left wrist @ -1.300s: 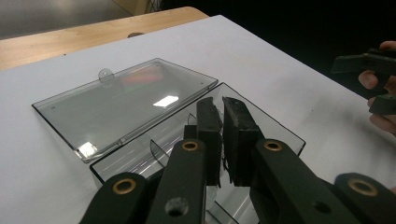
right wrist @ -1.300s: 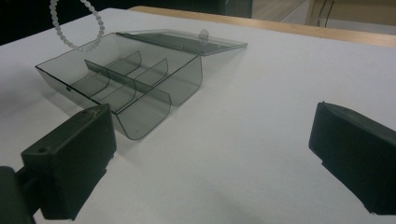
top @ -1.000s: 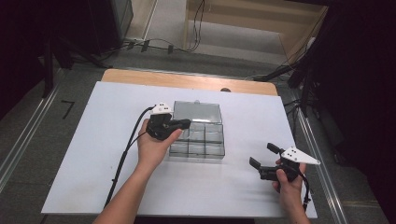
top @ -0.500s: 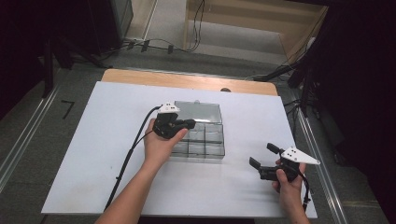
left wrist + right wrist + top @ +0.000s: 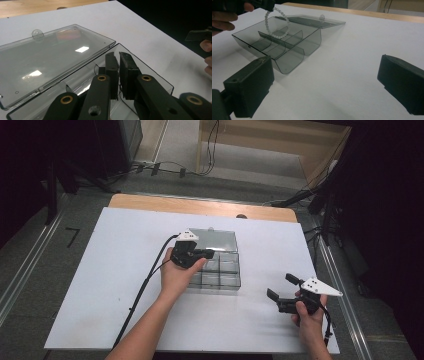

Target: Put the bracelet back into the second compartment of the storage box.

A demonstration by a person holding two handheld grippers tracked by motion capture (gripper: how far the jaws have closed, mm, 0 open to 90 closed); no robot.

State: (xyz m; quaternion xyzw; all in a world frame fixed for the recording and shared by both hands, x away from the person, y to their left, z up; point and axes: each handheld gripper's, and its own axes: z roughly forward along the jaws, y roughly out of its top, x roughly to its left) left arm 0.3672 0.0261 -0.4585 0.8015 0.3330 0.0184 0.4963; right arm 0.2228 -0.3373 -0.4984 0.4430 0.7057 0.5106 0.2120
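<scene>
A clear smoky plastic compartment box point(image 5: 222, 272) lies open on the white board, its lid point(image 5: 216, 240) folded flat behind it. My left gripper point(image 5: 210, 253) hovers over the box's left compartments, shut on a white bead bracelet point(image 5: 277, 23) that hangs as a loop into the box point(image 5: 287, 45). In the left gripper view the jaws of the left gripper point(image 5: 117, 56) stand nearly together above the box's rim point(image 5: 150, 72), and the bracelet is hidden below them. My right gripper point(image 5: 278, 285) is held open to the right of the box and nearer me, with nothing between its fingers point(image 5: 249, 82).
The white board point(image 5: 100, 270) covers a wooden table whose far edge point(image 5: 200, 206) shows behind it. The left gripper's cable point(image 5: 145, 285) trails across the board toward me. Dark floor and cables lie beyond the table.
My left gripper has moved right from the box's left edge to over its compartments. The right gripper has stayed where it was.
</scene>
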